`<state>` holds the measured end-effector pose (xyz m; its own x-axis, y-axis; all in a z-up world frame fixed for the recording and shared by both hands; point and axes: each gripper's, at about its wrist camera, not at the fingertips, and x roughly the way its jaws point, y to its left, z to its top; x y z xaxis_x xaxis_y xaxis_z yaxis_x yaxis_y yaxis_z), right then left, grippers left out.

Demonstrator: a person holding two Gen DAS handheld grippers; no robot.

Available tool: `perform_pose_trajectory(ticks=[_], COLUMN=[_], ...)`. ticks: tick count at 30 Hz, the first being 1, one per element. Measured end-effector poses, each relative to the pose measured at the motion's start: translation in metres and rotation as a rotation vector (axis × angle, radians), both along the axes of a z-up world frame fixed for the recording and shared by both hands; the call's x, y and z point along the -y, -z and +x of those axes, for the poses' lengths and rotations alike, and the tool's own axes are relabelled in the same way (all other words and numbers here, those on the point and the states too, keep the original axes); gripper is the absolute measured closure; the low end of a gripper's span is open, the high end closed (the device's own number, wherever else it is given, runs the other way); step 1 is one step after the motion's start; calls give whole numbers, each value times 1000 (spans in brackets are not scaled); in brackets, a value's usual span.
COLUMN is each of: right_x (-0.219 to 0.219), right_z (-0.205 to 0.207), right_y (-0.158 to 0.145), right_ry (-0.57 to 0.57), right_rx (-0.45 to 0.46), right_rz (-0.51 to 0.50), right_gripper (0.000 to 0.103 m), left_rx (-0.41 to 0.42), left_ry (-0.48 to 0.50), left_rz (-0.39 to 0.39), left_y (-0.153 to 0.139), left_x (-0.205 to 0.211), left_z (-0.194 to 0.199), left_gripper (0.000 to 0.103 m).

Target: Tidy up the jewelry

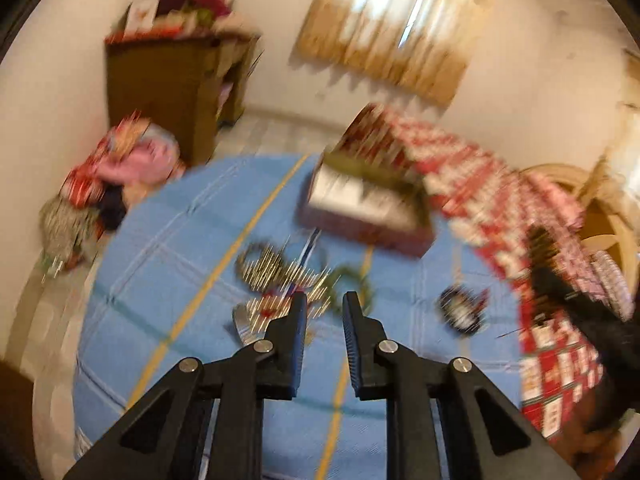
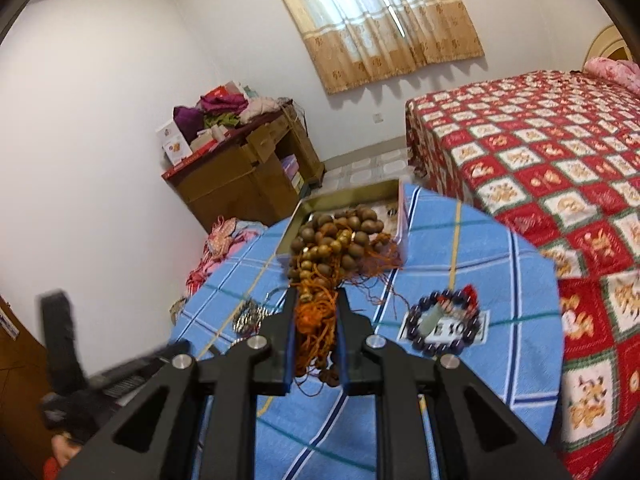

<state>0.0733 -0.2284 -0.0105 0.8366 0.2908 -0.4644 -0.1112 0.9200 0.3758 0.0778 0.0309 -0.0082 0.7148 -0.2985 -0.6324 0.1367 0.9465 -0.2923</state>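
My right gripper (image 2: 318, 296) is shut on a bunch of brown wooden beads with orange cords (image 2: 336, 240), held above the table in front of an open metal tin (image 2: 344, 200). A dark purple bead bracelet (image 2: 444, 320) lies on a card to the right. The left wrist view is blurred. My left gripper (image 1: 325, 300) is open and empty above a heap of shiny chains and bangles (image 1: 280, 276) on the blue checked tablecloth (image 1: 180, 280). The tin (image 1: 368, 204) stands beyond, and the dark bracelet (image 1: 464, 308) lies to the right.
A bed with a red patterned cover (image 2: 540, 168) stands right of the table. A wooden cabinet piled with clothes (image 2: 240, 160) stands by the far wall. The left gripper shows blurred at the lower left of the right wrist view (image 2: 80, 360).
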Motion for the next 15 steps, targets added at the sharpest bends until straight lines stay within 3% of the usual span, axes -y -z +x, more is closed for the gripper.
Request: perform_pose_trajectory(ticks=[3, 6, 7, 10, 15], right_x=[11, 15, 15, 8, 0], right_z=[2, 2, 1, 3, 14], right_y=[-13, -17, -17, -7, 15], right_ry=[31, 36, 36, 23, -15], right_rx=[28, 40, 41, 21, -43], right_rz=[-3, -2, -6, -9, 18], right_gripper=[84, 84, 84, 84, 84], left_rx=[78, 124, 124, 61, -129], left_ry=[33, 16, 10, 7, -19], left_rz=[4, 89, 135, 171, 195], left_y=[-27, -36, -33, -7, 59], left_x=[3, 5, 7, 7, 9], left_z=[13, 15, 17, 22, 19], left_gripper=[85, 85, 79, 20, 18])
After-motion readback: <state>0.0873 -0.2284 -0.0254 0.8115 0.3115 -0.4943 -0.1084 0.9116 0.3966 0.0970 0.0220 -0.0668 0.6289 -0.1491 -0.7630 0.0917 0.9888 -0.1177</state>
